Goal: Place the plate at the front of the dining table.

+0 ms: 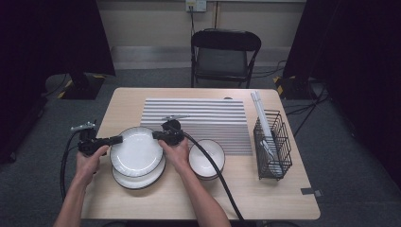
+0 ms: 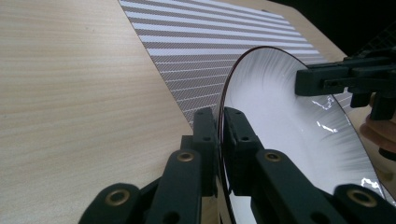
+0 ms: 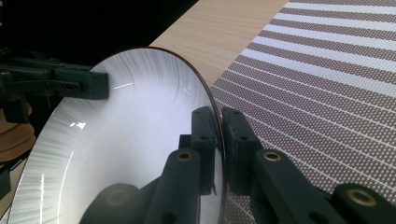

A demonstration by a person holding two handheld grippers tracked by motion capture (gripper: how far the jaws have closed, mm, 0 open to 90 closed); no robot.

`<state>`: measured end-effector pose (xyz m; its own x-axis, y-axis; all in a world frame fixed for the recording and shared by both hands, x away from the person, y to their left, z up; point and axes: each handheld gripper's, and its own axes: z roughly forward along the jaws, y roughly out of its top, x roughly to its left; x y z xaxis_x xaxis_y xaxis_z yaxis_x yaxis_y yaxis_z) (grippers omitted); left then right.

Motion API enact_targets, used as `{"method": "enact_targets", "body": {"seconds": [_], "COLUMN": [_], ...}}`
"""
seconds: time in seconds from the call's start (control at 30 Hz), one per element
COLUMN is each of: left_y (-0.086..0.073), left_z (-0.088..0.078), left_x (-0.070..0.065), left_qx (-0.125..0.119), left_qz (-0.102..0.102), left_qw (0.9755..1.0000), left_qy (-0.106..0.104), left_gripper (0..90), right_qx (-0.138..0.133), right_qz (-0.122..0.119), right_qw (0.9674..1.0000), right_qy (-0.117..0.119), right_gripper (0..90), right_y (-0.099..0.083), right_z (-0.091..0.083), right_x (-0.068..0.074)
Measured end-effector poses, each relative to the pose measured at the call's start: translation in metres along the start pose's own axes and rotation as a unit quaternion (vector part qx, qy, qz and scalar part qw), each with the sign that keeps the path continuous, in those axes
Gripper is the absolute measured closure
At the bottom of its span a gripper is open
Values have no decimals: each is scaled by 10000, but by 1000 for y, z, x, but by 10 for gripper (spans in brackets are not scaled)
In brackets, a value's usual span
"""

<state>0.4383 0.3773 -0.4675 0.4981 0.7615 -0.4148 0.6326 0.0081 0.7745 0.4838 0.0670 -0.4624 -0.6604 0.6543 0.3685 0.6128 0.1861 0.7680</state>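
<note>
Top plate [image 1: 136, 151] on second plate [image 1: 142, 179], bowl [image 1: 207, 158] beside, rack [image 1: 273, 144] right

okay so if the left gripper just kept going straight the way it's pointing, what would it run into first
Probably the right gripper. The left gripper points across the top plate, whose rim it is clamped on, toward the opposite rim where the right gripper grips. The plate would move with it, so depth permitting, the other gripper comes first.

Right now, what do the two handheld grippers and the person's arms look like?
Both the left gripper and the right gripper are black, with linked jaw arms on brass-coloured pivots. Each carries a grey three-cornered plate on top and trails a thick black cable. The person's forearms are bare, with no sleeves or gloves in view.
</note>
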Motion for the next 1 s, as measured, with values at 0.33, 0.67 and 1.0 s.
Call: {"method": "enact_targets", "body": {"seconds": [0.33,0.67,1.0], "left_y": [-1,-1,-7], "left_z": [0,0,-5], "left_x": [-3,-1,4], "left_qx": [-71,-76,45], "left_qz": [60,54,-127], "left_qw": [9999,9999,9999], "left_qy": [100,61,-14], "left_gripper": [850,850,724], "right_qx": [402,470,147], "right_qz": [347,516,648], "right_qw": [9985,9970,9974], "right_qy": [101,325,277], "right_gripper": [697,731,847], "right_y": [-3,-7,-6], "right_z": [5,7,-1], "right_x": [-1,-1,-7]}}
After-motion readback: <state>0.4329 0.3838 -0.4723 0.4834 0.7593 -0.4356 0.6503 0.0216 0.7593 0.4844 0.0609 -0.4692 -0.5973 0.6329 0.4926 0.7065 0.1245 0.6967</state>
